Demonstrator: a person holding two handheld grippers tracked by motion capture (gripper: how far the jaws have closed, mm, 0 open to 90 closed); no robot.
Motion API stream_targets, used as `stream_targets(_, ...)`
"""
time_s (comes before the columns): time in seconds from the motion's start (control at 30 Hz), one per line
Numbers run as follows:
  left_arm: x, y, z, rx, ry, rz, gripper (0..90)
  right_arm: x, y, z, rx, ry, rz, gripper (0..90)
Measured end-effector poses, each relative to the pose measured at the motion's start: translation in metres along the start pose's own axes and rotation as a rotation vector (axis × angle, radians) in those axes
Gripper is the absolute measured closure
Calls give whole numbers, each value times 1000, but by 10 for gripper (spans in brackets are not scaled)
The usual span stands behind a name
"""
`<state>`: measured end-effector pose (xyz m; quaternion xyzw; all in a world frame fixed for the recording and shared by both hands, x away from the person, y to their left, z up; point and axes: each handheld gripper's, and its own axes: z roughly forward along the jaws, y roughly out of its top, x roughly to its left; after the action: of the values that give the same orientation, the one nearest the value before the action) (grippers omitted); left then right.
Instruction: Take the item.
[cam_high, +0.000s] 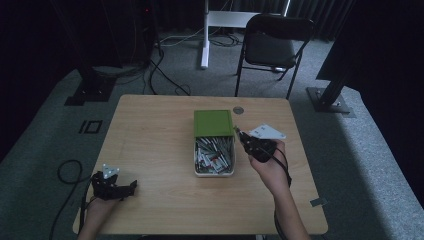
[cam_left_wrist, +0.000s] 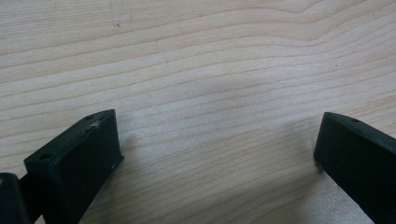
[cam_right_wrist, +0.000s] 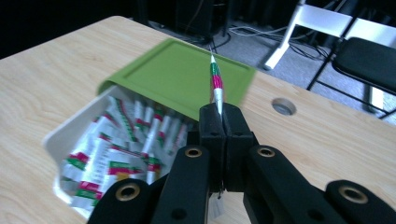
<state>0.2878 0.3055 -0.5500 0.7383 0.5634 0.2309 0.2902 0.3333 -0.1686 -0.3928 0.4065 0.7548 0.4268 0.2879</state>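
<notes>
Your right gripper (cam_right_wrist: 219, 122) pinches one thin sachet (cam_right_wrist: 216, 84) edge-on beside the white box (cam_high: 197, 172), its green lid (cam_high: 213, 122) at 12 o'clock. Your left gripper (cam_left_wrist: 217, 149) rests wide apart at the table (cam_high: 150, 145) edge, 8 o'clock.

A light wooden table (cam_high: 150, 150) with rounded corners stands on grey carpet (cam_high: 370, 165); a round grommet hole (cam_high: 238, 110) sits near its far edge. Beyond the table a black folding chair (cam_high: 272, 47) stands beside a white table leg (cam_high: 205, 35); black cables (cam_high: 165, 75) trail across the carpet at the far left, and a looped cable (cam_high: 67, 172) lies on the floor by the table's left side. A black metal post on a base plate (cam_high: 330, 97) stands at the right, another (cam_high: 87, 90) at the left; the background is dark.
</notes>
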Motion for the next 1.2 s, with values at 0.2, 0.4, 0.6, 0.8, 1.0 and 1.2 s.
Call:
stream_targets(0.2,0,0,0,0,0,0,13,-20,-12,5,26,-53,44,893)
stream_targets(0.4,0,0,0,-1,0,0,13,-36,-29,17,66,-100,78,893)
stream_targets(0.6,0,0,0,0,0,0,13,-52,-46,32,109,-147,105,893)
stream_targets(0.8,0,0,0,0,0,-1,13,-68,-58,45,149,-189,111,893)
stream_targets(1.0,0,0,0,0,0,0,13,-81,-65,58,172,-220,120,893)
stream_targets(1.2,0,0,0,0,0,0,13,-91,-72,71,181,-238,133,892)
